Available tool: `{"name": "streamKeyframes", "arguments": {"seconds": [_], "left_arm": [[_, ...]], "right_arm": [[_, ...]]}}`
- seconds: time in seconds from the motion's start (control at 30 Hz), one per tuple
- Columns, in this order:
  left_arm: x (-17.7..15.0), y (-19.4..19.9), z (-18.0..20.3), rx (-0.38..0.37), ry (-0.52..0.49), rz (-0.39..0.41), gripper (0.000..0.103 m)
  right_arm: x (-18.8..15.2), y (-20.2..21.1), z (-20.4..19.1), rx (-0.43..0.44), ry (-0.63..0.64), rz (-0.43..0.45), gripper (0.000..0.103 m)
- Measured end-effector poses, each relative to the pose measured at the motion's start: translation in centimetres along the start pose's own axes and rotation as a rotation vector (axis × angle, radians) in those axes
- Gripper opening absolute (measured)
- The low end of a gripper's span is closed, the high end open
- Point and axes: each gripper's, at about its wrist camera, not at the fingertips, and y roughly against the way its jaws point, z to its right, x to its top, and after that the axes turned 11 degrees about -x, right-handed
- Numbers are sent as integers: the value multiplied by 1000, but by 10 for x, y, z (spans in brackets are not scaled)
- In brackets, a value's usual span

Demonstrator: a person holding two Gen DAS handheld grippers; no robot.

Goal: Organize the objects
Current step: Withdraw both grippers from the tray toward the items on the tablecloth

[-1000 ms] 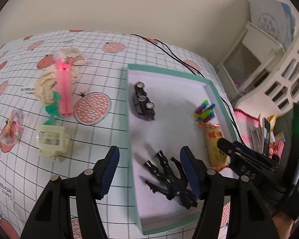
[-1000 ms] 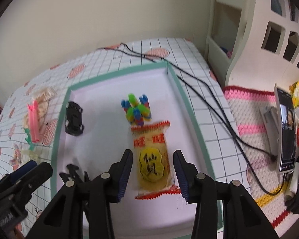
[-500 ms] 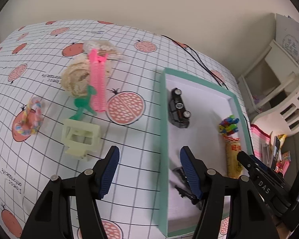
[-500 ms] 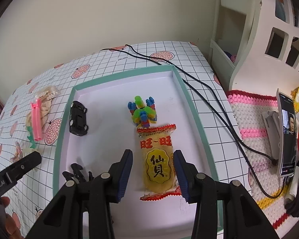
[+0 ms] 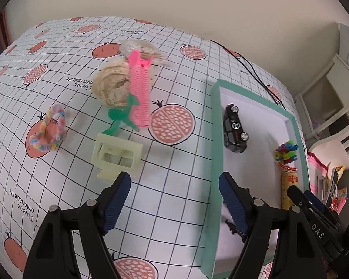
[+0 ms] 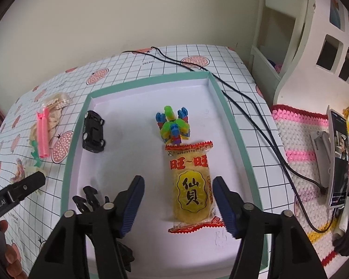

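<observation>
My left gripper [image 5: 174,186] is open and empty over the tablecloth, just left of the green-rimmed tray [image 5: 216,125]. A pale yellow hair claw [image 5: 116,157] lies just ahead of its left finger. Further off lie a green clip [image 5: 121,117], a pink hair roller [image 5: 139,90] across a bagged snack [image 5: 111,86], and a pastel scrunchie [image 5: 50,132]. My right gripper [image 6: 176,193] hovers open above the tray [image 6: 149,80], over a rice cracker packet [image 6: 190,186]. The tray also holds a black toy car [image 6: 93,131], a colourful block toy [image 6: 173,125] and a black hair claw [image 6: 90,200].
A black cable [image 6: 244,102] runs along the tray's right side and off the table. A phone on a stand [image 6: 337,158] rests on a crocheted mat [image 6: 300,153] at the right. White furniture [image 6: 302,46] stands behind. The left gripper's arm [image 6: 16,193] shows at the left edge.
My left gripper has swung left, from above the black hair claw in the tray to over the tablecloth near the yellow claw. The right gripper has drawn back slightly.
</observation>
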Motion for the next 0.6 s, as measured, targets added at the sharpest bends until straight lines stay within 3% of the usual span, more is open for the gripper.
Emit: {"name": "streamKeyframes", "arguments": {"seconds": [0.1,0.27,0.37,0.6], "left_arm": [[0,0,-3,12,10,5,95],[1,1,-8,34,21,16,95],[2,1,-10,42,25,17,95],[2,2,-12,55,31,20,95]], "right_arm": [[-1,-1,-1,-1,9,-1,77],[-2,-1,-1,-2,11,5,79],[-2,-2,-2,-5,18,3,89],[-2,-2,-3,-3,22,8,90]]}}
